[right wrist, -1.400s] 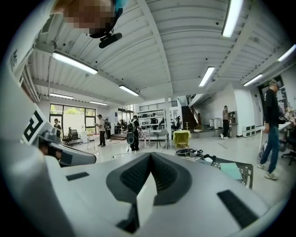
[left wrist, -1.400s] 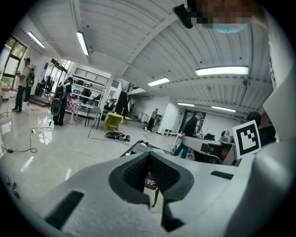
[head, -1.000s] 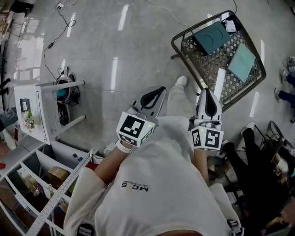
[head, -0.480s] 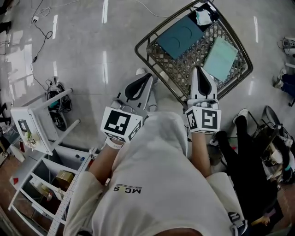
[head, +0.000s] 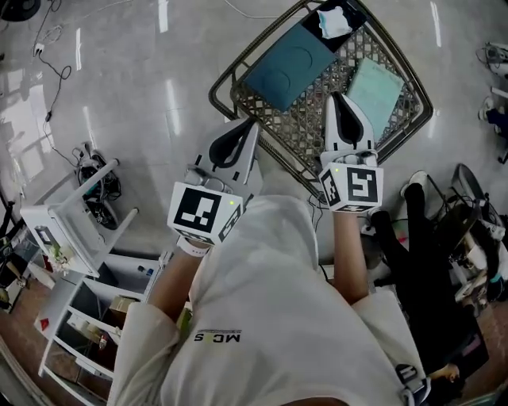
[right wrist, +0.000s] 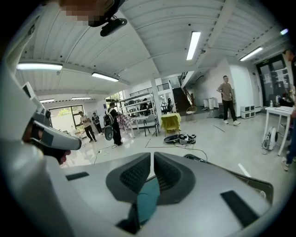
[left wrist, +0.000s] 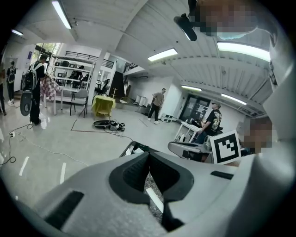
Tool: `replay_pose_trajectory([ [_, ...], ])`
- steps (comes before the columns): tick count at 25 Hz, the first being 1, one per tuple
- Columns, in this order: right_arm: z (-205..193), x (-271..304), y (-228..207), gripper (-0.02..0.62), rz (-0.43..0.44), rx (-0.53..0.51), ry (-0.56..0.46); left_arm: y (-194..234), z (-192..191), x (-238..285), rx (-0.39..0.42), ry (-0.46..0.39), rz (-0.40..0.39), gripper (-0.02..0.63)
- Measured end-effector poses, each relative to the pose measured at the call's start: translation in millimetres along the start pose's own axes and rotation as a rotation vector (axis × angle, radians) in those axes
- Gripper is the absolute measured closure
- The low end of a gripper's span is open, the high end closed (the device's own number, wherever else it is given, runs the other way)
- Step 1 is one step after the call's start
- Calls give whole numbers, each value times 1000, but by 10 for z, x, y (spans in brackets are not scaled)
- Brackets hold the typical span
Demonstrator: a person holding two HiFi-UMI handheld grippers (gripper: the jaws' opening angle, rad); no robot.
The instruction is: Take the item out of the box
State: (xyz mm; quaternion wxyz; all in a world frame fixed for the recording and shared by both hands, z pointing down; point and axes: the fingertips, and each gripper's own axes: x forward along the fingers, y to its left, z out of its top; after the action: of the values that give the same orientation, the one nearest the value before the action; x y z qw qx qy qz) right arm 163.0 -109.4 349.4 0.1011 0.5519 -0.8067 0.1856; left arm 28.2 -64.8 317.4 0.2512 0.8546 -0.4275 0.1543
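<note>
Head view, entry for the reach now due.

- Container: wire basket (head: 222,79) on the glossy floor (head: 119,95), serving as the task's box. It lies ahead of and below both my grippers.
- Contents: dark teal slab (head: 287,65) in the left half, its long axis running on a diagonal from the near left to the far right. A pale green sheet (head: 375,86) lies in the right half on roughly the same diagonal. A white crumpled thing (head: 333,22) sits in the far corner. I cannot tell which of these the task means.
- Left gripper (head: 250,127): jaws pressed together with nothing between them, confirmed in the left gripper view (left wrist: 149,155). Its tip hangs over the near left rim, and the teal slab lies ahead and slightly right.
- Right gripper (right wrist: 152,155): jaws likewise closed to a slit and empty. The teal seen below them in the right gripper view lies beyond the pads, ungripped. In the head view its tip (head: 336,101) is over the mesh between the two flat pieces, just beside the pale green sheet. I judge this the nearer hand for either flat piece.
- Change from a second ago: both grippers then pointed at bare floor short of the basket. Their tips now reach its near rim and mesh, and the basket sits further left and nearer in view.
</note>
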Motion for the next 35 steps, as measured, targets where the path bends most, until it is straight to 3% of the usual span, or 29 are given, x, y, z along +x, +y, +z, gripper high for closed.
replay_pose_trajectory([
  [12, -226, 932, -178, 545, 68, -140, 156, 350, -95, 489, -17, 55, -15, 581],
  [17, -468, 1284, -359, 529, 47, -184, 208, 526, -267, 716, -14, 67, -22, 581],
  [22, -653, 1583, -566, 523, 34, -208, 292, 623, -309, 923, -66, 98, -24, 581],
  [35, -1106, 2294, -845, 495, 30, -296, 520, 833, -492, 1240, -62, 122, -36, 581],
])
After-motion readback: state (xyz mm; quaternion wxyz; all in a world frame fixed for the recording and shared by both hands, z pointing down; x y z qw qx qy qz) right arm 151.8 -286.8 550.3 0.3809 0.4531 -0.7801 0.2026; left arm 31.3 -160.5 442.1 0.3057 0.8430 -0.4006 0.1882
